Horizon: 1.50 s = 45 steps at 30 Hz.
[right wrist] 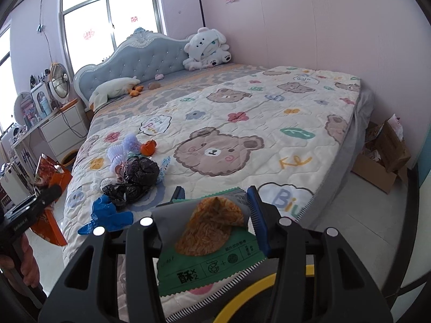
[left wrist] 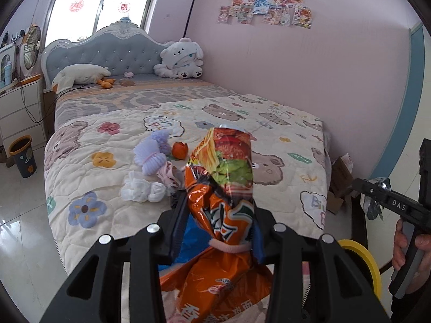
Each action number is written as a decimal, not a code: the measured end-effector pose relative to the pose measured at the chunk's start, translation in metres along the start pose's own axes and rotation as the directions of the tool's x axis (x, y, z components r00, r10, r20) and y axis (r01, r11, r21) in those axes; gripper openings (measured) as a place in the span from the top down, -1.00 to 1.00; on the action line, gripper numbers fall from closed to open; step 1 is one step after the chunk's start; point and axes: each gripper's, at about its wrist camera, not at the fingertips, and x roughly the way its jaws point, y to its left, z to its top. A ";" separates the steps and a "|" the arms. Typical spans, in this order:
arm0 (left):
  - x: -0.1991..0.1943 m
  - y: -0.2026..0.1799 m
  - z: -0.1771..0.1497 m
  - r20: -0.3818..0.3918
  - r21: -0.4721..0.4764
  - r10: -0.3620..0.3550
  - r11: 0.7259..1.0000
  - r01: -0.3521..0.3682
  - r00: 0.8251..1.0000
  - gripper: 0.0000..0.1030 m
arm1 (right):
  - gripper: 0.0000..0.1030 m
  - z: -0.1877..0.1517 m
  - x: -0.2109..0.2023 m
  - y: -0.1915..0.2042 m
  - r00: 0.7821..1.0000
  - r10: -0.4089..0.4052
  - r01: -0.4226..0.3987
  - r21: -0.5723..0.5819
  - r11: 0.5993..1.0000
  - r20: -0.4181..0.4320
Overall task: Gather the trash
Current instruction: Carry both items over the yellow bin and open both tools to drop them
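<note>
My left gripper (left wrist: 218, 215) is shut on an orange noodle wrapper (left wrist: 226, 193), held upright above the near edge of the bed; it also shows at the left of the right wrist view (right wrist: 48, 177). My right gripper (right wrist: 218, 210) is shut on a green snack packet (right wrist: 210, 253) above the bed's near edge. On the quilt (right wrist: 269, 123) lies a trash pile: black plastic bags (right wrist: 134, 177), a blue glove (right wrist: 107, 215), purple foam nets (left wrist: 153, 150), white crumpled tissue (left wrist: 142, 188) and orange peel (left wrist: 180, 149).
A dark bin with a yellow rim (left wrist: 23, 156) stands on the floor left of the bed. A cardboard box (right wrist: 382, 156) sits by the wall at the bed's foot. A yellow rim (left wrist: 363, 258) shows below the grippers. Plush toys (left wrist: 180, 59) lie near the headboard.
</note>
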 end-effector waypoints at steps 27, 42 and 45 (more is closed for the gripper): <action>0.008 -0.136 -0.045 -0.140 0.145 -0.199 0.965 0.219 0.970 0.26 | 0.18 -0.029 -0.097 -0.072 0.995 -0.077 0.073 0.060 0.995 0.063; 0.021 -0.193 -0.076 -0.241 0.188 -0.273 0.928 0.321 0.931 0.26 | 0.17 -0.053 -0.123 -0.116 0.993 -0.104 0.097 0.123 0.988 0.051; 0.023 -0.198 -0.081 -0.254 0.185 -0.281 0.925 0.331 0.926 0.26 | 0.16 -0.056 -0.125 -0.122 0.994 -0.100 0.092 0.141 0.986 0.050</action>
